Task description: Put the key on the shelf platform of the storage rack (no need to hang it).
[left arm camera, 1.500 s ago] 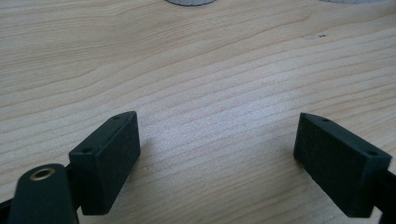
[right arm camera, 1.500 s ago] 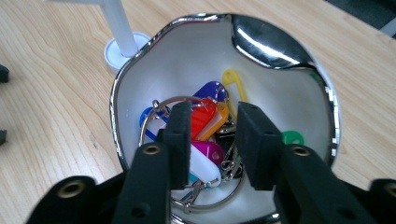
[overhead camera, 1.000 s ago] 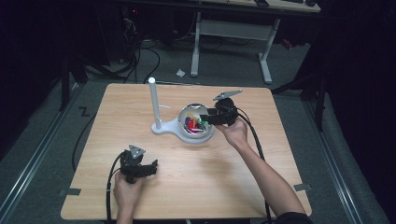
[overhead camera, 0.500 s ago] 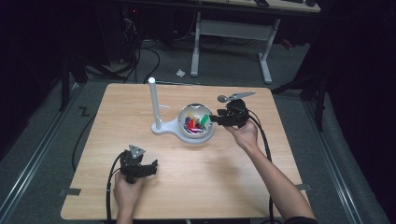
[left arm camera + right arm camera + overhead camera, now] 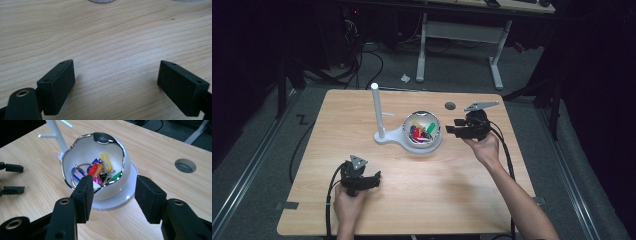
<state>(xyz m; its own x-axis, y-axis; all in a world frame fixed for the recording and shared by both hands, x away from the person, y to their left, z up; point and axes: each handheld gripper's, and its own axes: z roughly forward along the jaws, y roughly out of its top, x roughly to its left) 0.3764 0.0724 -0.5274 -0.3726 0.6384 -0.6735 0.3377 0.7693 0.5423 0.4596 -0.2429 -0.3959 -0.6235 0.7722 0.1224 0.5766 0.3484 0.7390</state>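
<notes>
right gripper point(image 5: 111, 197), jaws wide, faces the bowl point(image 5: 117, 178) mid-frame, likely to reach in; left gripper point(image 5: 360, 181), jaws wide, idles on the worktop point(image 5: 452, 185) lower left

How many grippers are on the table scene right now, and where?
2. The left black two-jaw gripper sits low at the near left of the wooden table, jaws open. The right black two-jaw gripper is beside the white egg-shaped bowl, open.

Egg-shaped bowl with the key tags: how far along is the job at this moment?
Nothing looks done: the key tags all lie in the egg-shaped bowl, and the peg stand is bare. Right tongs are open and empty at the bowl; left tongs rest open on the table. All handling remains.
</notes>
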